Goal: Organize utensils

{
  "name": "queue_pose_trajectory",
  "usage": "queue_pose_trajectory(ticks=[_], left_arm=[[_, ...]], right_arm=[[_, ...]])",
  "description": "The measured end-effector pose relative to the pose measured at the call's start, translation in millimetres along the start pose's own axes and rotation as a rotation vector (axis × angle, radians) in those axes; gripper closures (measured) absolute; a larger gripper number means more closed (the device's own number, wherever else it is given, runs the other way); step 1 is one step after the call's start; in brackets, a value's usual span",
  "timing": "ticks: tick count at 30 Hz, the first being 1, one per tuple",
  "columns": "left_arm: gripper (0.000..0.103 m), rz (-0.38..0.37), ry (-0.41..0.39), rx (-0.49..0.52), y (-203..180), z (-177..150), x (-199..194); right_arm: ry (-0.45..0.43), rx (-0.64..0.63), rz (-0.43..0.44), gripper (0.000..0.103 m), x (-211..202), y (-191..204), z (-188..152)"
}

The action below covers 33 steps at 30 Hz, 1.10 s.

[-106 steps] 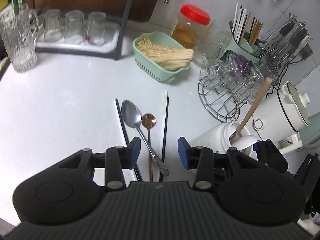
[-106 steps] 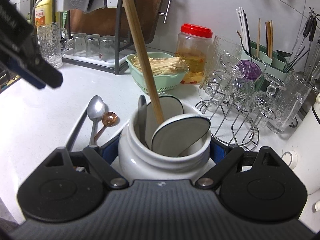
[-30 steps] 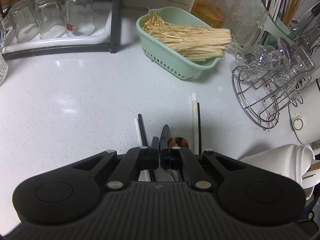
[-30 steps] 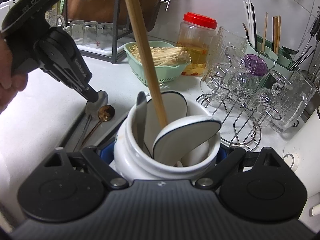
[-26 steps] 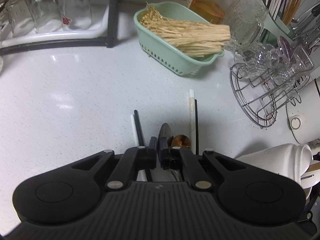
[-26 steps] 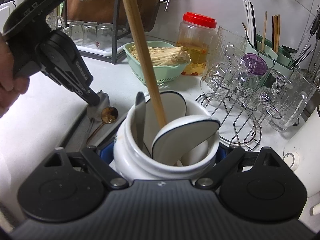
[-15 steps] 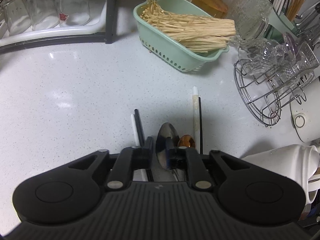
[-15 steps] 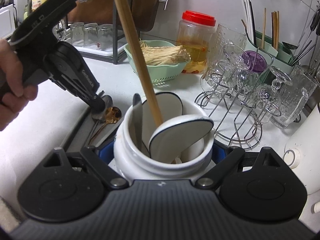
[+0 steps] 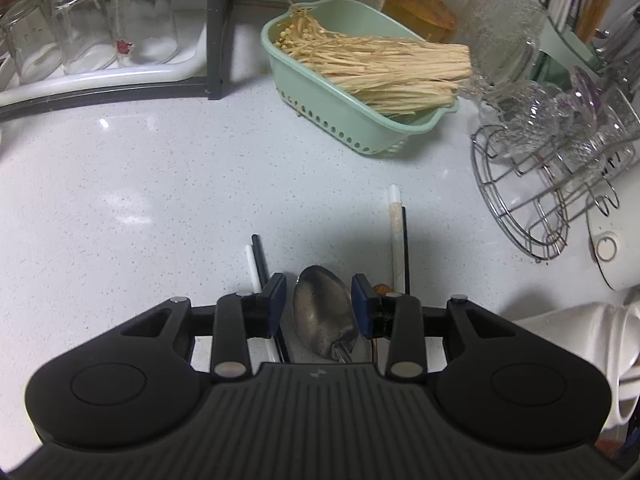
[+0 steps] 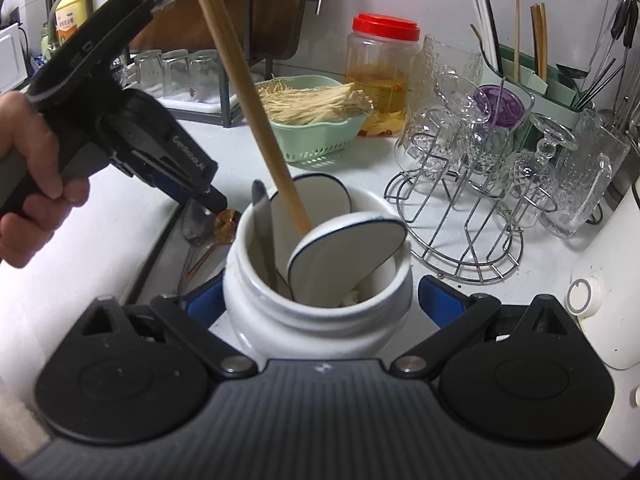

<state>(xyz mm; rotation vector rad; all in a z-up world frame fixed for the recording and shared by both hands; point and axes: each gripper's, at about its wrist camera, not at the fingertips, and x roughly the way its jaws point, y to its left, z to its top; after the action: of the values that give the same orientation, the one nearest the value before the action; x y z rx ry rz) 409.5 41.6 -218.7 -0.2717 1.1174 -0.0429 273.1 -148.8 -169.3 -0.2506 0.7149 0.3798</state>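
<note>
1. Between the blue pads of the left gripper [image 9: 319,300], the bowl of a steel spoon [image 9: 326,317] is seen lying on the counter; a gap is left on either side, so the spoon is not pinched, and the jaws are opening.
2. Just outside the right-hand pad, a small copper spoon [image 9: 381,289] is partly hidden, and beyond it a pale chopstick and a black one [image 9: 396,232] are laid side by side, pointing away from the jaws.
3. Just outside the left-hand pad, a second white and black chopstick pair [image 9: 256,262] is seen, running under the finger.
4. Between the blue pads of the right gripper [image 10: 322,304], a white ceramic jar [image 10: 316,316] is framed; the pads stand clear of its sides, and the jaws are opening wide.
5. Inside the jar, a wooden handle [image 10: 244,92], a grey utensil handle and two white scoops with dark rims [image 10: 344,256] are held upright or leaning.
6. To the left of those jaws, a hand [image 10: 30,176] is seen around the grip of the left gripper, which is pointed down at the spoons.
7. Ahead of both pairs of jaws, the white speckled counter [image 9: 132,184] is crowded: a green basket [image 9: 320,116] of pale mushrooms, a red-lidded jar [image 10: 382,76], a wire rack of glasses [image 10: 472,200] and upturned tumblers [image 9: 88,24] on a tray.
</note>
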Motion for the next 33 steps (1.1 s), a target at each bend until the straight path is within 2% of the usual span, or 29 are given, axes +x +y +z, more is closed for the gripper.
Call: queue_pose_trajectory(ticks=[3, 10, 14, 15, 16, 33], left_arm=[[0.062, 0.002, 0.015, -0.017, -2.4, 1.2, 1.0], [0.063, 0.059, 0.04, -0.033, -9.1, 3.6, 2.8], [0.065, 0.093, 0.036, -0.004, -14.8, 1.7, 3.9], [0.075, 0.103, 0.033, 0.006, -16.0, 0.8, 4.0], [0.09, 0.113, 0.034, 0.013, -16.3, 0.2, 4.3], [0.103, 0.068, -0.019, 0.029, -13.4, -13.6, -22.5]], right_arm=[[0.019, -0.019, 0.007, 0.002, 2.9, 3.6, -0.2], [0.029, -0.02, -0.02, 0.005, 5.0, 4.0, -0.1], [0.029, -0.02, -0.017, 0.005, 6.1, 3.2, 0.6], [0.029, -0.019, -0.016, 0.005, 6.5, 3.0, 0.7], [0.03, -0.018, -0.015, 0.005, 6.9, 2.7, 0.7], [0.028, -0.016, 0.017, 0.01, 9.8, 3.2, -0.6]])
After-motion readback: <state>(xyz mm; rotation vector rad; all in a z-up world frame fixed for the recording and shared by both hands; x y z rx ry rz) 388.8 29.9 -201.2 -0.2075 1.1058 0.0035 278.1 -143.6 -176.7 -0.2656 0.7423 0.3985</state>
